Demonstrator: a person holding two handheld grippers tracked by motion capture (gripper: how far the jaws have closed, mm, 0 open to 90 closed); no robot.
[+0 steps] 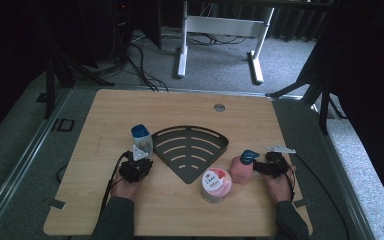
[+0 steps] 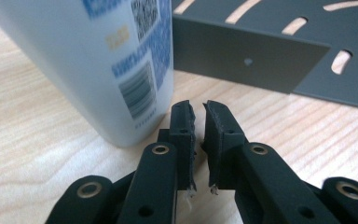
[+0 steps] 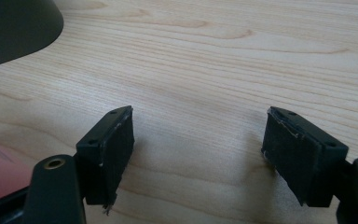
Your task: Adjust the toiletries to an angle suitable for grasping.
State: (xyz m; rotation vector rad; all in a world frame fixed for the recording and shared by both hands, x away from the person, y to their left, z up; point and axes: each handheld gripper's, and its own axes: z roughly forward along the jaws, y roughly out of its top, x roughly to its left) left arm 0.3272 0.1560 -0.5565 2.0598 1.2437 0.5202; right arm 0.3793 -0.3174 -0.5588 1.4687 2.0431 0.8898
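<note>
1. High view: the white bottle point(image 1: 141, 139) with a blue cap stands upright on the counter point(image 1: 105, 115), just left of the dark slotted tray point(image 1: 190, 149), and the left gripper point(image 1: 139, 161) sits right behind it.
2. Left gripper view: the jaws are nearly shut with nothing between them, and the bottle point(image 2: 98, 65) stands just to their left, outside the gap. Spread the jaws first, then slide sideways so the bottle's body lies between the pads.
3. Grip low on the body, below the label, and keep it upright; the tray wall point(image 2: 247, 60) stands close behind.
4. Right gripper point(image 3: 198, 149) is wide open over bare wood, beside the pink bottle point(image 1: 241, 169). Keep it clear of the pink-lidded jar point(image 1: 216, 184).
</note>
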